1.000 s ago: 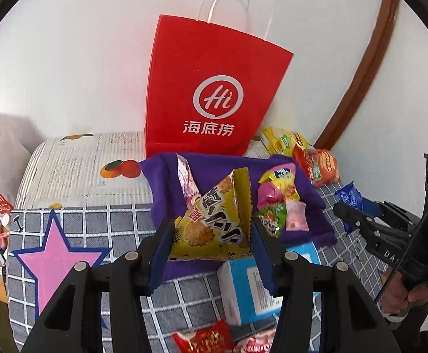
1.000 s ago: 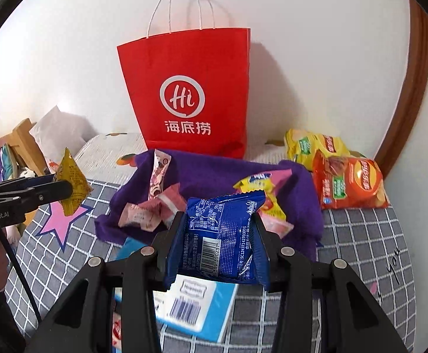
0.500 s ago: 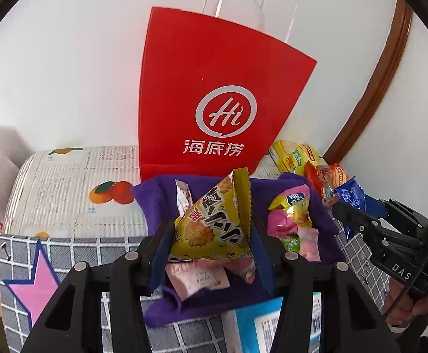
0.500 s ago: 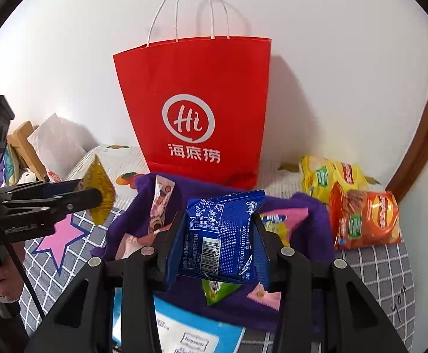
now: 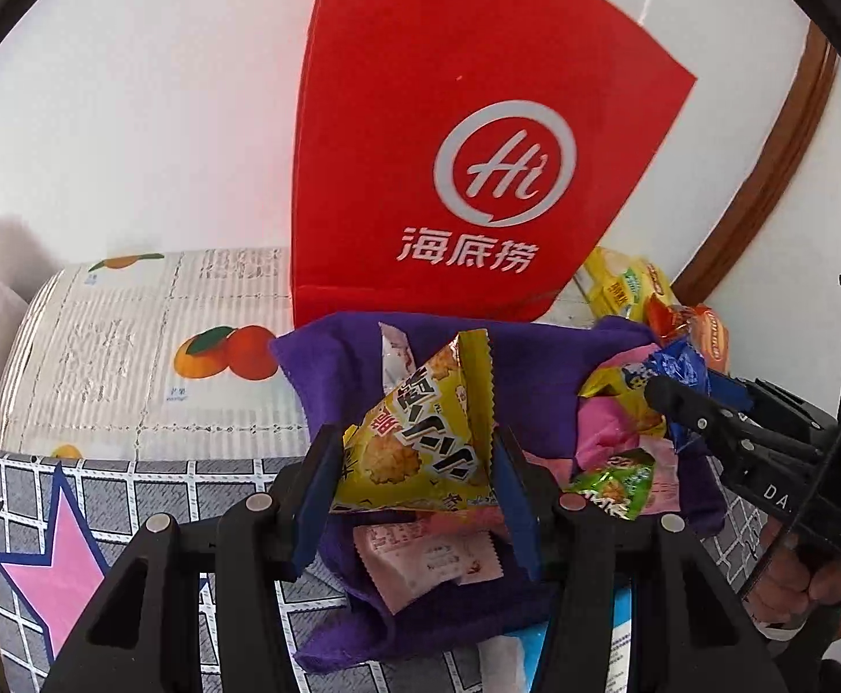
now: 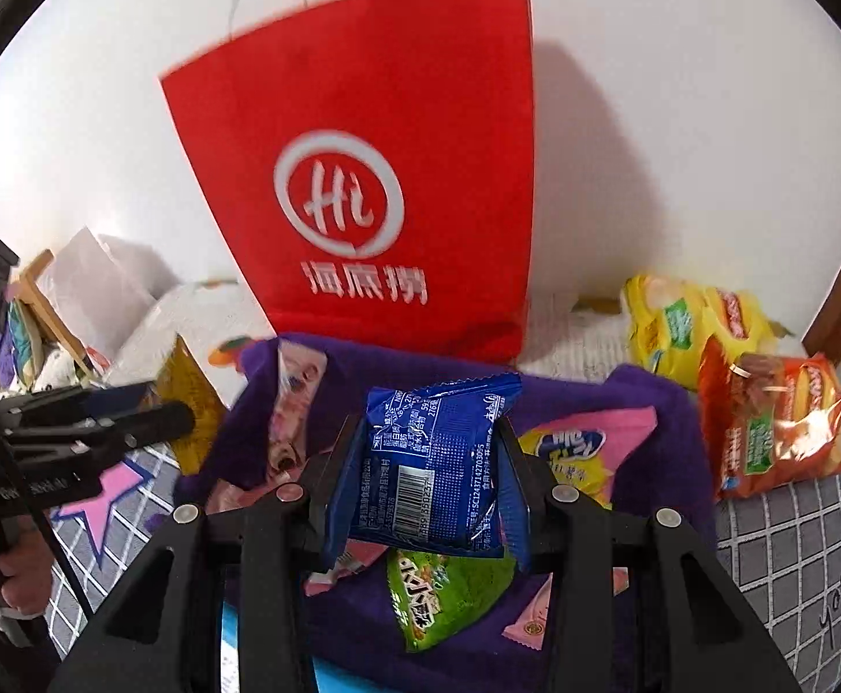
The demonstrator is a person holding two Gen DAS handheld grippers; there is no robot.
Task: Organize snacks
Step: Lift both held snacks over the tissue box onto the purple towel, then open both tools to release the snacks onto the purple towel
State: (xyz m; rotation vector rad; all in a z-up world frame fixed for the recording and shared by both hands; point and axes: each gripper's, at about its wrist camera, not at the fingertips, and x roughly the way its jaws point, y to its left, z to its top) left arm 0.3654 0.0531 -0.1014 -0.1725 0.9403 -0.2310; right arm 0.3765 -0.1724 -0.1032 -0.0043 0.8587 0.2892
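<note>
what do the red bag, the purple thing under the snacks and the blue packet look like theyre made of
Red bag: matte paper, going by the stiff creased sides and thin white cord handles.
Purple bin: soft felt or fleece, probably; fuzzy, floppy rim, no shine.
Blue packet: glossy plastic film, with a crimped serrated top edge, wrinkles and a printed barcode.

Matt red paper bag [image 5: 461, 173], soft purple cloth [image 6: 640, 404], glossy foil snack packets [image 6: 767, 421].

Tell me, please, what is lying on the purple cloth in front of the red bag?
On the purple cloth lie a pink-and-yellow packet, a green packet and pale pink sachets. The packets held in the claws cover part of the pile, so anything beneath them cannot be seen.
</note>
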